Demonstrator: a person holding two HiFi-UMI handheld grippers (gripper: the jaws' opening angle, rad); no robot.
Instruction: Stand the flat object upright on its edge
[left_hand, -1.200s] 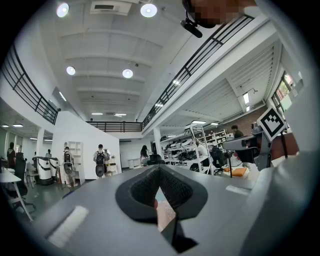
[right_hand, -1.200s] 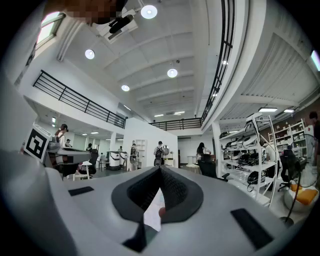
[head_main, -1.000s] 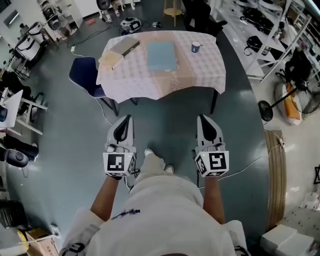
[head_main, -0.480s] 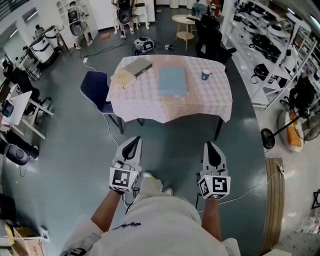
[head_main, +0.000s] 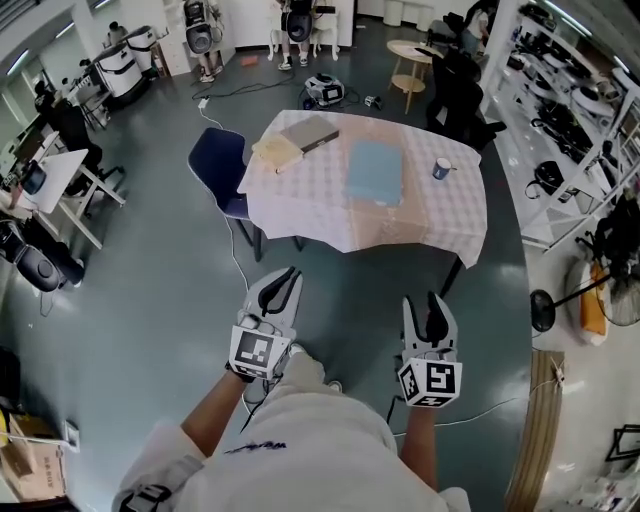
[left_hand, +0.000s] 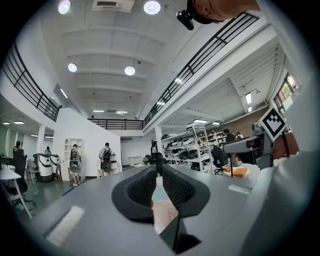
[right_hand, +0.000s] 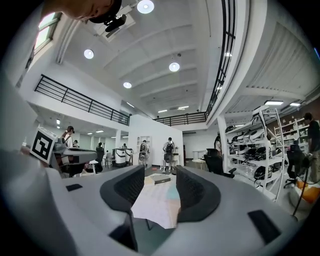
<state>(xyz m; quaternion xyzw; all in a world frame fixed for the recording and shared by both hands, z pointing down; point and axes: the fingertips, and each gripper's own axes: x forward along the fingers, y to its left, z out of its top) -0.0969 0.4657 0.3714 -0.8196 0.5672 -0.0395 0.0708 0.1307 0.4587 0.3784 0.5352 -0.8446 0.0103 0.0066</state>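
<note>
A light blue flat object (head_main: 375, 172) lies flat in the middle of a table (head_main: 420, 225) with a pale checked cloth, well ahead of me. Both grippers hang over the floor, short of the table. My left gripper (head_main: 279, 290) points at the table's near left corner; its jaws are opening, a narrow slit apart, with nothing between them (left_hand: 157, 172). My right gripper (head_main: 430, 310) is opening too, with a plain gap and nothing between its pads (right_hand: 160, 176). Through that gap I see the table (right_hand: 150, 202) and the blue object (right_hand: 173, 192).
A grey flat book (head_main: 311, 132) and a tan one (head_main: 277, 151) lie on the table's far left, a blue-and-white mug (head_main: 442, 168) at its right. A blue chair (head_main: 220, 165) stands at the table's left. Shelving (head_main: 570, 110) runs along the right; several people stand at the back.
The view has swung so that the table sits further right and lower in the frame. The right gripper's jaws have parted. Both grippers show lower in the picture.
</note>
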